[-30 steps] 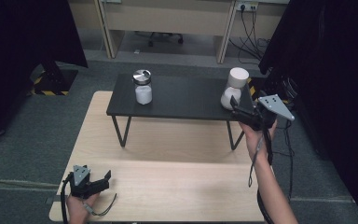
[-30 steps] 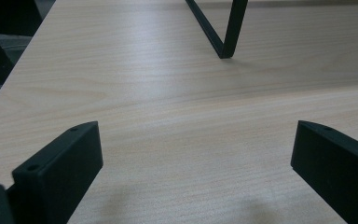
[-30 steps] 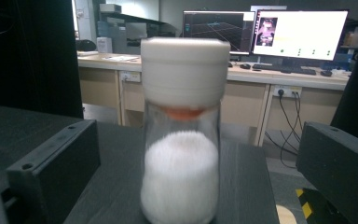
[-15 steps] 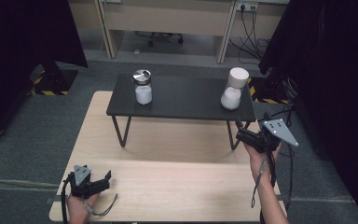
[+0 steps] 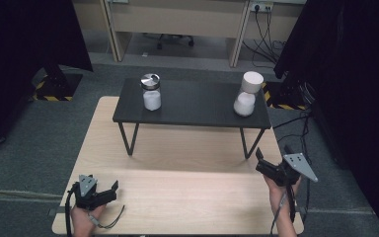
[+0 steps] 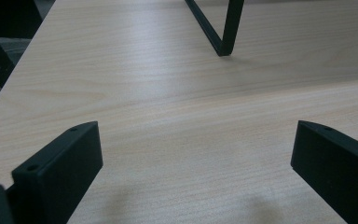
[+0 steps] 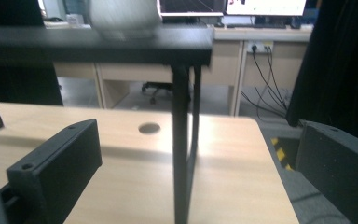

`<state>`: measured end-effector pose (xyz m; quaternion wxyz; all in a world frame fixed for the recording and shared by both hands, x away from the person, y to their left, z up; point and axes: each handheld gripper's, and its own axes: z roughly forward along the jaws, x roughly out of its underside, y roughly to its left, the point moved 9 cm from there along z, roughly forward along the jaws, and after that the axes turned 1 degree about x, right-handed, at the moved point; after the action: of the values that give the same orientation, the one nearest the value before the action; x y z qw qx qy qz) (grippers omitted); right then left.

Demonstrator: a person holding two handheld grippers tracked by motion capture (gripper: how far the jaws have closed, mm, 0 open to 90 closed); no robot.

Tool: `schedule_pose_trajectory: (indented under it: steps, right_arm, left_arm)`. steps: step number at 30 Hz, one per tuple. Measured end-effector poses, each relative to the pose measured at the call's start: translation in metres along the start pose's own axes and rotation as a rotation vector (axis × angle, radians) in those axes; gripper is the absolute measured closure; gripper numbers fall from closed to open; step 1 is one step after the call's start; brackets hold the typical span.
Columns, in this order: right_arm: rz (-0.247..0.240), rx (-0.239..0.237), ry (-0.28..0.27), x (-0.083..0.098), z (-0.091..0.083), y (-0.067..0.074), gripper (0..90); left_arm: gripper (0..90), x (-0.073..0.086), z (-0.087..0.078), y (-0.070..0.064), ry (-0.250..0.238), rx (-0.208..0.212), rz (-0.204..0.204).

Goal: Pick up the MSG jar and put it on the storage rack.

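Both sets of jaws are spread wide with nothing between them; I see only bare wood in the gap of the left gripper (image 5: 109, 189), which my left hand (image 5: 85, 217) holds low near the front left corner of the light wooden table (image 5: 187, 197), pointing right across the tabletop; the right gripper (image 5: 264, 167) sits near the table's right edge in my right hand (image 5: 281, 190), its grey three-cornered plate (image 5: 300, 166) on top, jaws aimed forward and left toward the small black table (image 5: 192, 106) that stands on the wooden one; in the right gripper view that black table's near right leg (image 7: 182, 154) rises between the open jaws, well ahead of them; above its top edge I make out a pale rounded shape, blurred, probably the base of the white hourglass-shaped container (image 5: 246, 94) standing at the black table's right end; at the left end stands 1 glass jar (image 5: 151, 92) with a metal lid, its lower half white; the 2 vessels are well apart, and neither gripper touches them.
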<state>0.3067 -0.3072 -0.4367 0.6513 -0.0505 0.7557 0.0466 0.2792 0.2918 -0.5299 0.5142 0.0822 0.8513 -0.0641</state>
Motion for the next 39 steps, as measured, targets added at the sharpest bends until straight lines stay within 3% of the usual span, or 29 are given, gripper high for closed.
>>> schedule_pose_trajectory:
  steps: [8,18,39]
  right_arm:
    - [0.013,0.021,0.035,0.036,-0.010,-0.004,0.3]
    - [0.025,0.079,0.046,0.074,-0.022,0.003,0.3]
    - [0.087,0.105,0.044,0.107,-0.032,0.000,0.3]
  left_arm:
    - [1.2,0.000,0.000,0.000,0.004,-0.003,0.007]
    - [1.3,-0.001,0.001,-0.001,0.008,-0.008,0.013]
    - [1.5,-0.001,0.002,-0.002,0.017,-0.005,0.027]
